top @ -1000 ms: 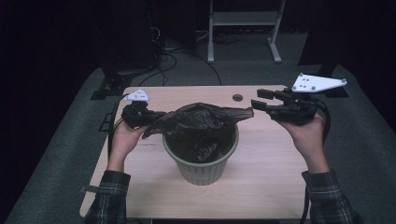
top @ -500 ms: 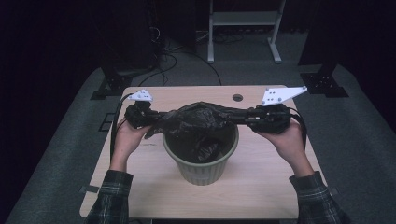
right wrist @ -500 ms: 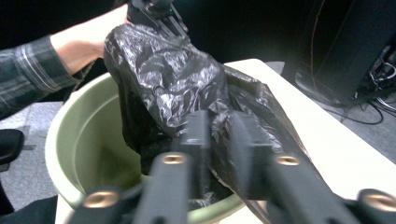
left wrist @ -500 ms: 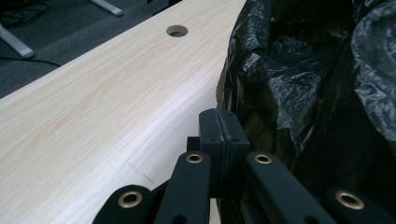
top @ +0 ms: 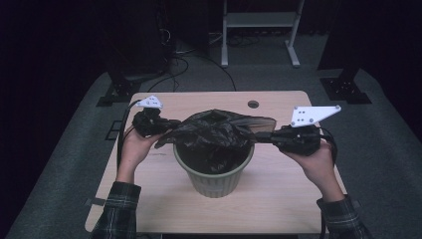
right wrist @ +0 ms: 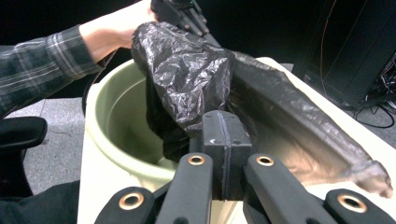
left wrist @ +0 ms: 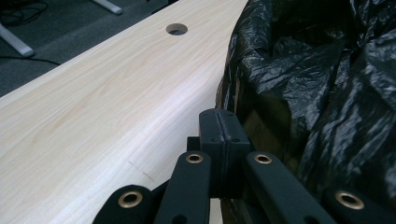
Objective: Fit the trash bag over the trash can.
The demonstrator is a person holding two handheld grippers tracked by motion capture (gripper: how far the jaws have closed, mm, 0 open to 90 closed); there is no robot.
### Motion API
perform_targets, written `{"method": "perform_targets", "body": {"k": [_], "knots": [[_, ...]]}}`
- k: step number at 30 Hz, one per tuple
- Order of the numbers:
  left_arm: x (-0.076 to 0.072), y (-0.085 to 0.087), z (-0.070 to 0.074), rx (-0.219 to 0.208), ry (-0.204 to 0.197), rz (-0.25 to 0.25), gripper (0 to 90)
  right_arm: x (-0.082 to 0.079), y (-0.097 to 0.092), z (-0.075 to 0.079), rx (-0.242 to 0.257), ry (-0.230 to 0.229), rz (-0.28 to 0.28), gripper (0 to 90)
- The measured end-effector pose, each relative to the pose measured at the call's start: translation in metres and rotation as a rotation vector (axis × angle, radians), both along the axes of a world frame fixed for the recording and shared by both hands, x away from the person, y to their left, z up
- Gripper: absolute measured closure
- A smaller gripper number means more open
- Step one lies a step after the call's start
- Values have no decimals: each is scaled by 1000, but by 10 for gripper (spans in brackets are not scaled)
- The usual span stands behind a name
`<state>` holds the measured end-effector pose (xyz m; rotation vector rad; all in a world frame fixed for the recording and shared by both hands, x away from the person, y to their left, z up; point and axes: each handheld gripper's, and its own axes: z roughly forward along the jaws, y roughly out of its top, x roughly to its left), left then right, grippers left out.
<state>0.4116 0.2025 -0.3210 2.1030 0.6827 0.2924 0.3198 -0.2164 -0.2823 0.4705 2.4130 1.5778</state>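
Note:
A pale green bin (top: 214, 174) stands mid-table with a crumpled black plastic bag (top: 214, 132) stretched over its mouth. My left gripper (top: 168, 124) is shut on the bag's left end, level with the rim. My right gripper (top: 259, 135) has just been closing and is now shut on the bag's right edge. In the left gripper view the jaws (left wrist: 219, 116) meet flush, with the bag (left wrist: 327, 93) bulging to their right. In the right gripper view the pads (right wrist: 223, 119) pinch the film, and the bag (right wrist: 187, 70) hangs into the bin (right wrist: 121, 121).
The light wooden table (top: 278, 199) has a round cable hole (top: 253, 104) at its far edge. A white metal stand (top: 259, 20) and floor cables lie beyond the table. Grey carpet surrounds it.
My right gripper has moved left and down toward the bin and shut on the bag's right end. The left hand has stayed in place, still holding the bag.

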Motion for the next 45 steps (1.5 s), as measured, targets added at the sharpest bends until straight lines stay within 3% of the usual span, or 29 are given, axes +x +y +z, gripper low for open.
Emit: {"method": "perform_targets", "body": {"k": [10,14,21,32,42,45], "knots": [[-1,-2,-5,6,14,0,898,-26,-7,-27,-18,34,40,900],[-1,-3,-8,4,21,2,898,-36,-9,-42,-15,68,61,900],[-2,-4,-10,9,27,-4,899,-49,1,-66,-48,114,113,900],[-3,-2,-14,11,34,-2,899,-56,23,-113,-132,219,175,900],[-1,-2,-19,17,42,2,899,-53,37,-147,-225,277,164,900],[0,-3,-21,32,44,11,899,-51,39,-153,-225,295,165,900]]}}
